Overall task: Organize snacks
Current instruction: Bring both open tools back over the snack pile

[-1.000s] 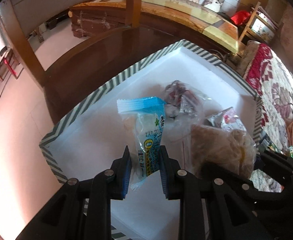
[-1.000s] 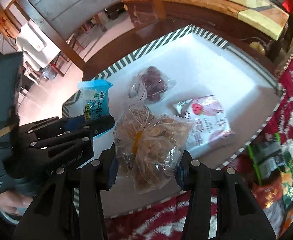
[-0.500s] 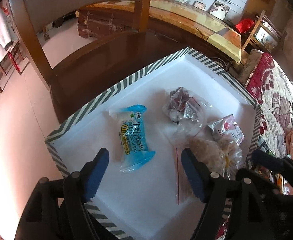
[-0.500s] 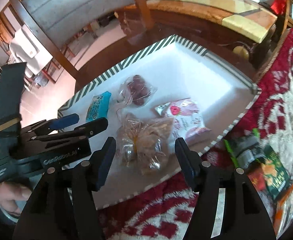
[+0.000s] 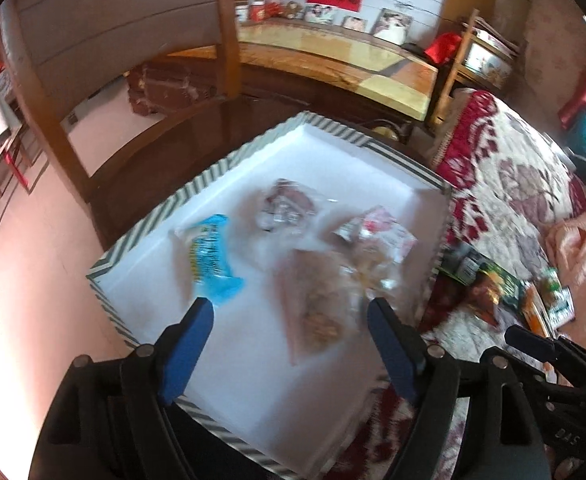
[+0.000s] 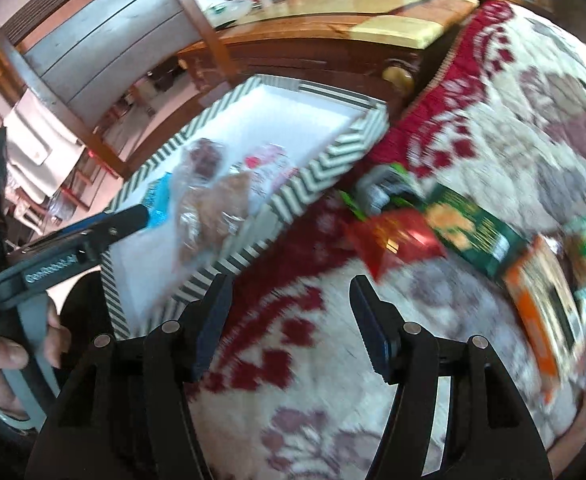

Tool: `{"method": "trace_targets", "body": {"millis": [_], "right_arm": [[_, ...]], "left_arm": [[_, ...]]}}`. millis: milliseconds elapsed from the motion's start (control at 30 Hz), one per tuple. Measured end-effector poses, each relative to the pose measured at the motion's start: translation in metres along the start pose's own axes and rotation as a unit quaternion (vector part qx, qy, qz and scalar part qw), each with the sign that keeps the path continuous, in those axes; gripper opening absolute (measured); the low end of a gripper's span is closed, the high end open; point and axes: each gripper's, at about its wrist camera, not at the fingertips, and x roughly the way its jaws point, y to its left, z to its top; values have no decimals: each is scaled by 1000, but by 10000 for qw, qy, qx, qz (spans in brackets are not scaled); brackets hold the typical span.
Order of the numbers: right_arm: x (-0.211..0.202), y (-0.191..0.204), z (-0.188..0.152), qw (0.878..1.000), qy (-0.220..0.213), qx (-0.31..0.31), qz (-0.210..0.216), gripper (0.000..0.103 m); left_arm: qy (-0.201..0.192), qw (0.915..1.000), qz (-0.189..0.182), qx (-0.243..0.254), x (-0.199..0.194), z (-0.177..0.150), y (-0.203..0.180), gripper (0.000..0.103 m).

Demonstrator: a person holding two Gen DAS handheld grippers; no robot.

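Observation:
A white box with a green-striped rim (image 5: 197,192) holds a blue packet (image 5: 211,258), a clear bag of dark red sweets (image 5: 285,204), a pink packet (image 5: 381,232) and a clear bag of brown snacks (image 5: 317,292). My left gripper (image 5: 289,304) hovers above the box's near part, its jaws opening with nothing pressed between them. Over the floral blanket (image 6: 493,100), right of the box (image 6: 325,160), my right gripper (image 6: 291,281) stands open and holds nothing. A red packet (image 6: 397,240), a green packet (image 6: 469,228) and an orange packet (image 6: 545,300) lie on the blanket ahead of it.
A wooden chair (image 5: 225,40) stands behind the box, with a long wooden table (image 5: 333,60) beyond it. A person's hand (image 6: 9,356) holds the left gripper's handle at the lower left of the right wrist view. More packets lie at the blanket's right edge.
The left gripper let go of the blue packet, opened wide and drew back upward. The right gripper released the brown snack bag into the box and swung right over the blanket.

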Motion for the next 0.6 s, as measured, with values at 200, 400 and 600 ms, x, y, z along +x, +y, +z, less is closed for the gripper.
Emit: {"method": "trace_targets", "body": {"millis": [200, 400, 600], "right_arm": [[-21, -27, -25, 9989, -113, 265, -365, 62], [-33, -54, -46, 9970, -66, 481, -602, 62], [-43, -83, -66, 9943, -14, 749, -755, 62]], "left_arm": [[55, 9990, -215, 391, -4, -13, -39, 81], [172, 9962, -438, 734, -3, -26, -77, 81], [363, 9924, -640, 990, 3, -34, -107, 81]]}}
